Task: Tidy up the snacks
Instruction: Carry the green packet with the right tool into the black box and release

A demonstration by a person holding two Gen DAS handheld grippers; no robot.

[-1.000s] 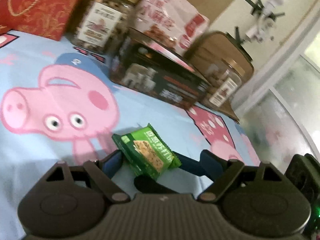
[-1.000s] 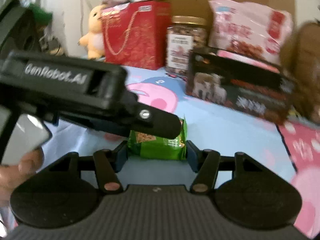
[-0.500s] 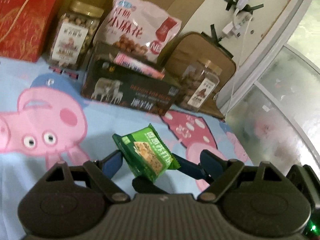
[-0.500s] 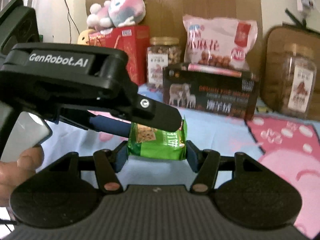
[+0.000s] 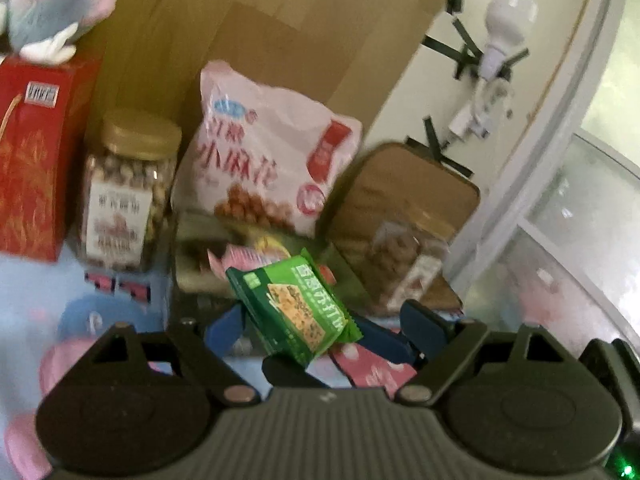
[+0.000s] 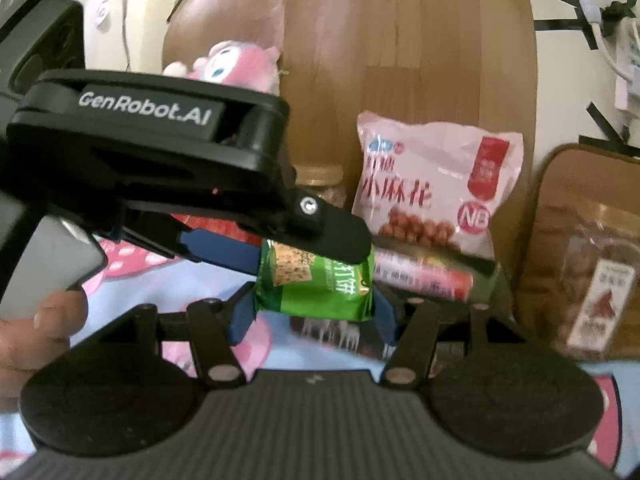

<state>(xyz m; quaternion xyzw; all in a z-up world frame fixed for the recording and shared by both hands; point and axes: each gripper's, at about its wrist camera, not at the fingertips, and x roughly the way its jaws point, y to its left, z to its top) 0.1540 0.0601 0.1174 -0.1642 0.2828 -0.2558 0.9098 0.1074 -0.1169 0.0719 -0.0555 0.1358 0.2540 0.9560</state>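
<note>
A small green snack packet (image 5: 294,306) is held in the air between both grippers. My left gripper (image 5: 320,328) has its blue fingers around the packet, but they stand wide and the grip is unclear. My right gripper (image 6: 314,306) is shut on the same packet (image 6: 316,286), one finger at each end. The left gripper's black body (image 6: 148,152) crosses the right wrist view just above the packet. Behind it lies a dark open box (image 6: 436,276) with a pink packet (image 5: 240,258) inside.
At the back stand a pink snack bag (image 5: 268,164), a gold-lidded nut jar (image 5: 126,196), a red gift box (image 5: 34,152), a second jar (image 6: 600,284) and a plush toy (image 6: 236,64). A Peppa Pig cloth (image 5: 100,312) covers the surface. A window is at the right.
Both grippers have lifted the green packet and carried it toward the dark box; the back row of snacks now looks closer and lower in both views.
</note>
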